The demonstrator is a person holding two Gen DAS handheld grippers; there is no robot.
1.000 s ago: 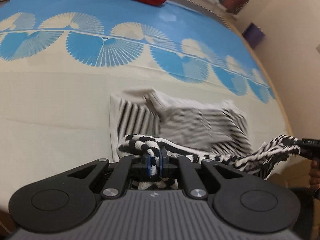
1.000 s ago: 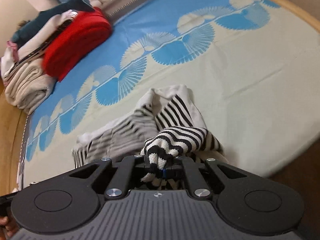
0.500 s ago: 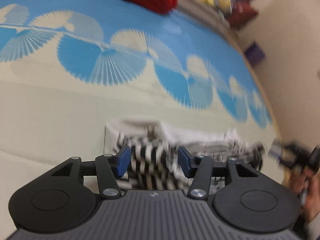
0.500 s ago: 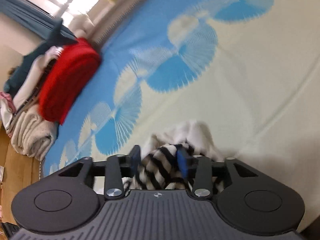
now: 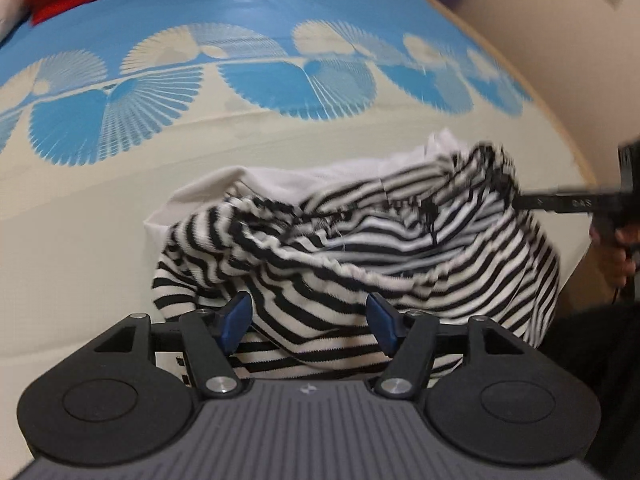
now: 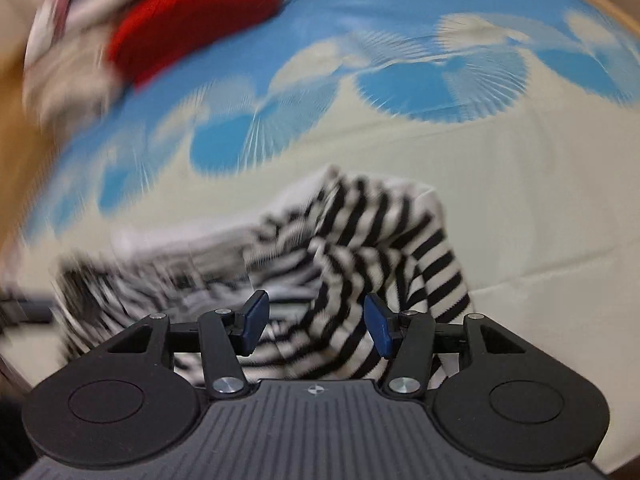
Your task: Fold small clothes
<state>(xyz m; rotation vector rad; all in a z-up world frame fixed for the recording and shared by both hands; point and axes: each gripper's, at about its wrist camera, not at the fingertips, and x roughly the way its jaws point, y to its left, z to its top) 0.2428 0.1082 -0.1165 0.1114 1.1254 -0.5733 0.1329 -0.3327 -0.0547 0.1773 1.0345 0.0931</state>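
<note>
Now the bedsheet (image 5: 120,208), cream with a band of blue fans, carries the whole striped garment (image 5: 360,240): a second ago two of its edges hung pinched in mid-air, and it has since dropped into a loose heap near the bed's front edge, its white inner side showing at the back. That reads as one fold laid over, though the pile is rumpled and will likely need smoothing or another fold. A red folded cloth (image 6: 192,24) sits well apart at the far end of the bed. The left gripper (image 5: 308,320) has let go and its jaws are opening, cloth lying between but not pressed. The right gripper (image 6: 314,326) stands wide too, blue pads clear of the stripes; that view is blurred, so light contact cannot be ruled out.
</note>
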